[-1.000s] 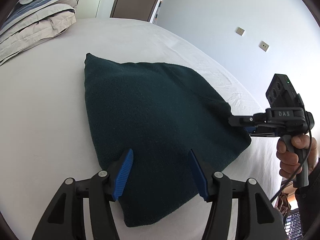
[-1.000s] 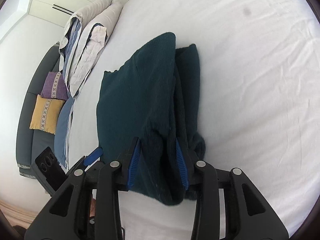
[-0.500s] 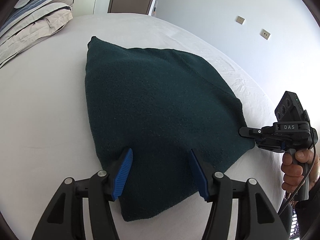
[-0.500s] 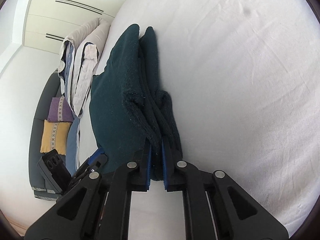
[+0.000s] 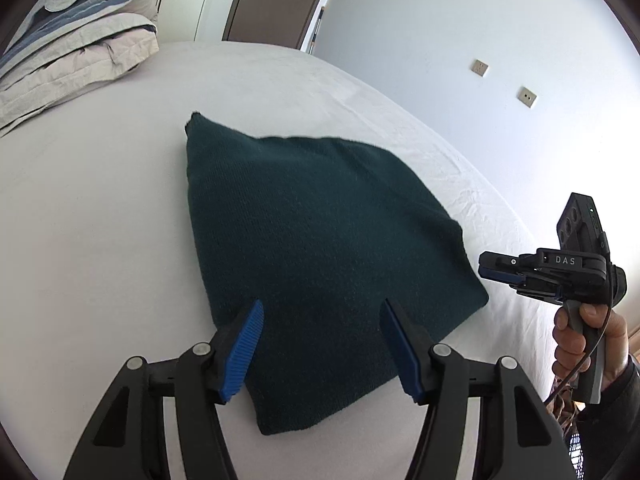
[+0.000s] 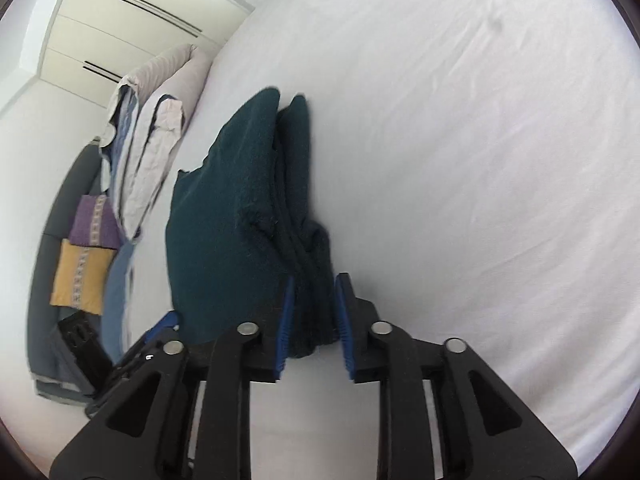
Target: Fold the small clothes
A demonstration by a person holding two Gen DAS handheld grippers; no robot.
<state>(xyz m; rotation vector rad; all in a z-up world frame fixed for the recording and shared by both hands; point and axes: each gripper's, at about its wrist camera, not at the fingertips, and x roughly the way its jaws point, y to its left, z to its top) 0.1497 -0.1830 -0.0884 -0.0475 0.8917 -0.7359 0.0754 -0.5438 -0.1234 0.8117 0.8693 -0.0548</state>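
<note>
A dark green knitted garment (image 5: 320,248) lies folded flat on the white bed (image 5: 100,240). My left gripper (image 5: 320,344) is open, its blue pads spread above the garment's near edge, holding nothing. In the right wrist view the garment (image 6: 224,216) shows its stacked layers edge-on. My right gripper (image 6: 314,320) is open, its pads on either side of the garment's near corner with a small gap. In the left wrist view the right gripper (image 5: 492,270) is just off the garment's right corner, apart from the cloth.
Folded grey and blue bedding (image 5: 76,52) lies at the bed's far left; it also shows in the right wrist view (image 6: 148,120). A sofa with purple (image 6: 94,220) and yellow (image 6: 80,276) cushions stands beside the bed. A door (image 5: 272,0) and wall are beyond.
My right gripper was shut on the garment's corner half a second ago; it has opened and drawn back a little. The garment has settled flat. My left gripper stayed open.
</note>
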